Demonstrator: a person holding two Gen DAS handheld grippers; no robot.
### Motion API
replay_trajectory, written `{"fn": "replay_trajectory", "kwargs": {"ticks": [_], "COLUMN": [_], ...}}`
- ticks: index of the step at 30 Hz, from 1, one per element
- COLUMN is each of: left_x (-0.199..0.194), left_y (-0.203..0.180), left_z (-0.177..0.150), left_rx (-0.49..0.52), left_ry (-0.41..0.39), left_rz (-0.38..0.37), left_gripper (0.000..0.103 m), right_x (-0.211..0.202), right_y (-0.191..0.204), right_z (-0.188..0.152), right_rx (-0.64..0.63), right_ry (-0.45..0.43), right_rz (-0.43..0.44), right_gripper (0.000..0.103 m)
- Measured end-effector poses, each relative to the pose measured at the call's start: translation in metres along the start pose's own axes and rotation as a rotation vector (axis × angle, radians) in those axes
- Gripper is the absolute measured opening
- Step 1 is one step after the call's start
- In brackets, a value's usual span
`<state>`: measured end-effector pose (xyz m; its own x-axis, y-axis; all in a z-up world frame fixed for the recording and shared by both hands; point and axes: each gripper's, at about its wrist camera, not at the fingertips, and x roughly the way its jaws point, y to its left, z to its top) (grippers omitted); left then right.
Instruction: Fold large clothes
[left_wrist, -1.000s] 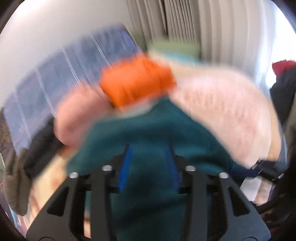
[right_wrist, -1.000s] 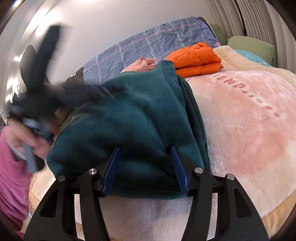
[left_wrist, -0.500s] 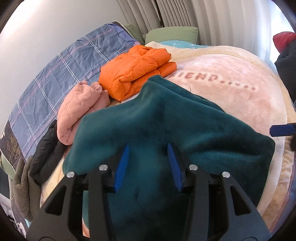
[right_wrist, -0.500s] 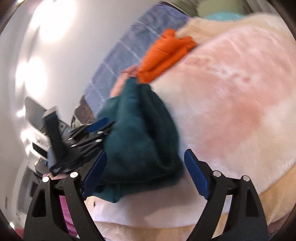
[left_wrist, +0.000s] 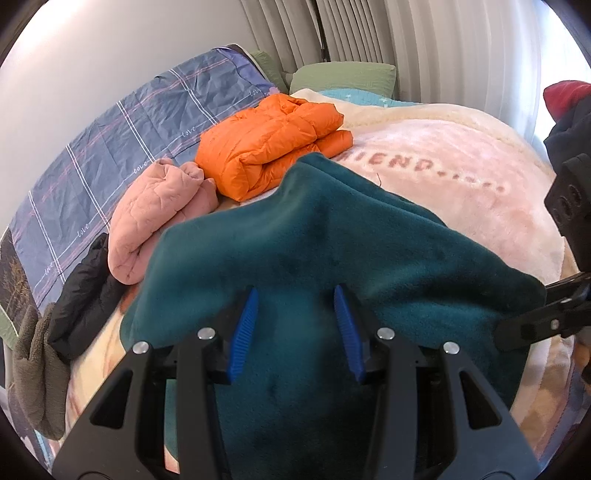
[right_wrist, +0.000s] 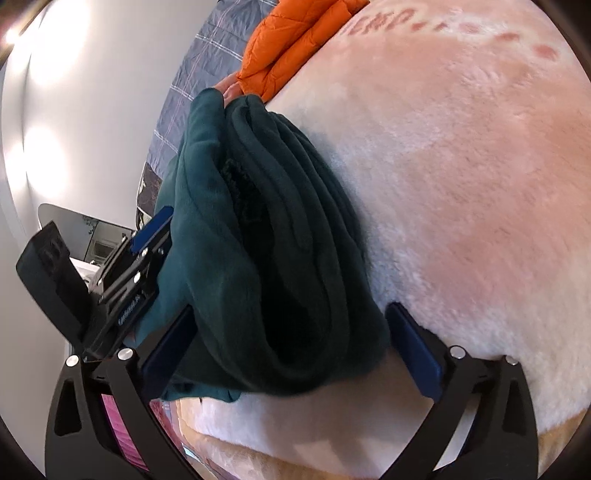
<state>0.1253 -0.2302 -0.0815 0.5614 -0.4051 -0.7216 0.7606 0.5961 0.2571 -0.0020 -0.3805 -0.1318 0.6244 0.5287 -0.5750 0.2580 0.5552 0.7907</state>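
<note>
A folded dark teal fleece garment (left_wrist: 332, 236) lies on the pink plush blanket (left_wrist: 461, 177) on the bed. My left gripper (left_wrist: 295, 328) is open, its blue pads over the near part of the fleece. My right gripper (right_wrist: 295, 350) is open wide, its jaws either side of the thick folded edge of the fleece (right_wrist: 280, 258), one below against the blanket. The left gripper also shows in the right wrist view (right_wrist: 147, 236) at the fleece's far side. The right gripper shows at the right edge of the left wrist view (left_wrist: 546, 314).
A folded orange puffer jacket (left_wrist: 273, 140) and a rolled pink quilted jacket (left_wrist: 159, 214) lie behind the fleece. A black jacket (left_wrist: 85, 288) and an olive garment (left_wrist: 33, 369) lie left. A blue plaid quilt (left_wrist: 110, 147), green pillows (left_wrist: 343, 74) and curtains stand behind.
The right gripper has opened wide, turned on its side and come to the fleece's folded edge. The left gripper has steadied over the fleece; its jaw gap looks unchanged.
</note>
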Motion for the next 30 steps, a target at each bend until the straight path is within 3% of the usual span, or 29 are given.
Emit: {"fn": "replay_trajectory", "kwargs": {"ticks": [1,6,8,14,19,30], "left_x": [0.0,-0.002,-0.002,-0.005,-0.005,-0.005], "left_y": [0.0,0.001,0.002,0.015,0.014,0.013], "left_z": [-0.001,-0.003,-0.003,-0.007,-0.007,-0.007], "left_rx": [-0.002,-0.014,-0.023,-0.101,-0.104,-0.103], "left_ry": [-0.001,-0.009,-0.011,-0.039,-0.039,-0.04], "left_rz": [-0.001,-0.004,-0.01,-0.069,-0.064,-0.059], "left_gripper": [0.043,0.043,0.043,0.045,0.045,0.045], "right_x": [-0.001,-0.003,0.001,0.007,0.016,0.015], "right_y": [0.0,-0.004,-0.003,-0.003,0.0,0.0], "right_z": [0.0,-0.003,0.0,0.004,0.01,0.009], "right_rx": [0.005,0.013,-0.003,-0.014,-0.018,-0.028], "right_ry": [-0.007,-0.069,-0.078,-0.055,-0.056,-0.073], "right_rz": [0.005,0.015,0.009,0.029,0.015,0.037], "right_gripper": [0.102,0.082,0.082,0.09,0.101,0.102]}}
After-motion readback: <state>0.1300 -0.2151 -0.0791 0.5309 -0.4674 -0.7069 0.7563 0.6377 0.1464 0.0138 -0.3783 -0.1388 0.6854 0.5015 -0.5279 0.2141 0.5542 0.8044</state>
